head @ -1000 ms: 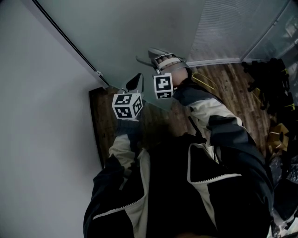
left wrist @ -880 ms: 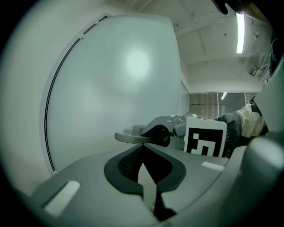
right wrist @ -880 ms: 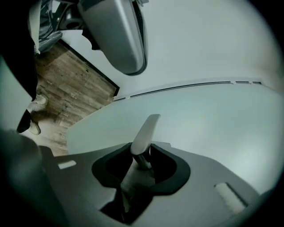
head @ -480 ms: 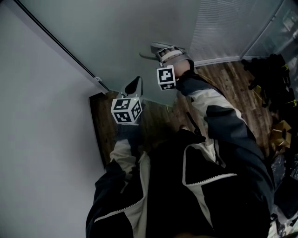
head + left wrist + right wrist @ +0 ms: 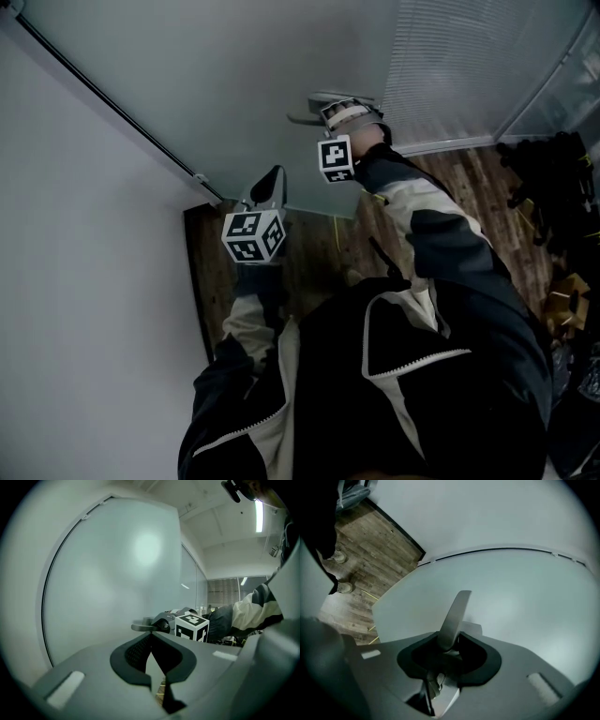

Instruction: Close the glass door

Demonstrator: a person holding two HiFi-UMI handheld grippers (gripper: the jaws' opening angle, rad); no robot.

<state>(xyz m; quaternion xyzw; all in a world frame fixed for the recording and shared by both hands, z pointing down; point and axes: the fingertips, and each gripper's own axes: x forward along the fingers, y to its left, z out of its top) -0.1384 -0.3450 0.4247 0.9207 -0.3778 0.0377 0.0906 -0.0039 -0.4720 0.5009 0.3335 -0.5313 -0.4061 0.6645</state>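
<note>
Frosted glass door (image 5: 253, 84) filled the upper frame. The right hand-held gripper (image 5: 449, 645) clamped its handle (image 5: 457, 611) to swing it shut (left hand-held gripper (image 5: 151, 639) empty, jaws together).

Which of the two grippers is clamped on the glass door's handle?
The right gripper: the metal door handle sits clamped between its jaws. The left gripper holds nothing, its jaws together beside the glass door.
</note>
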